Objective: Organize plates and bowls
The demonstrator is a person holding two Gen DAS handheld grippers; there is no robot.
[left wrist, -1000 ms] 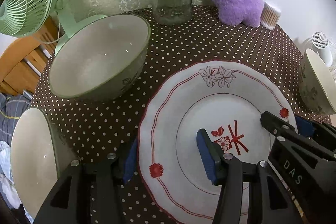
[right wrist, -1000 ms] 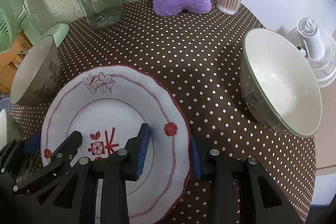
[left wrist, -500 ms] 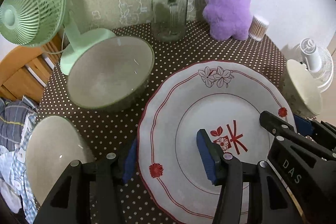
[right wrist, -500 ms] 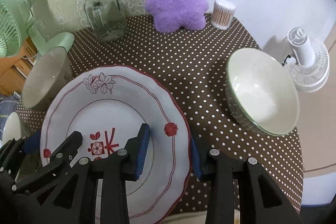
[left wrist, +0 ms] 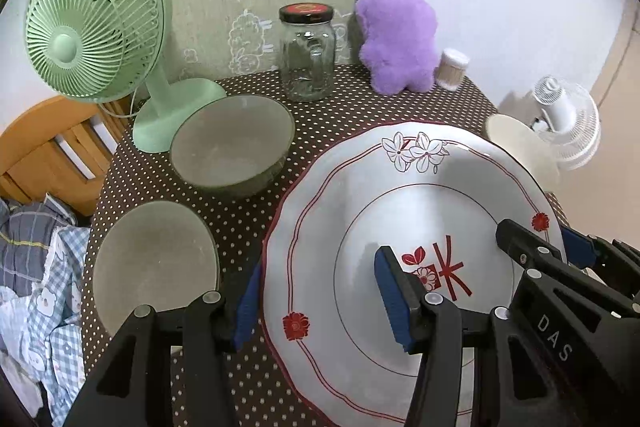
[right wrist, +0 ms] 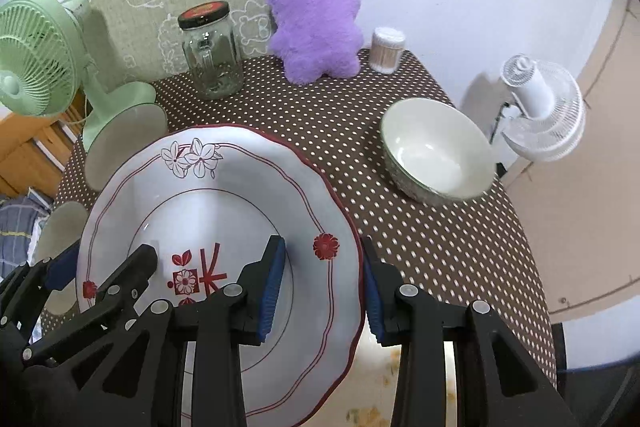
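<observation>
Right now the left gripper and right gripper both pinch the big plate above the table. Careful: it could slip and hit the bowl at ten o'clock.

Left gripper clamped the plate rim, right gripper opposite; two bowls sat left on the table.

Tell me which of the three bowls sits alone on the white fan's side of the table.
The cream-lined bowl near the white fan. The other two bowls sit across the held plate, by the green fan.
</observation>
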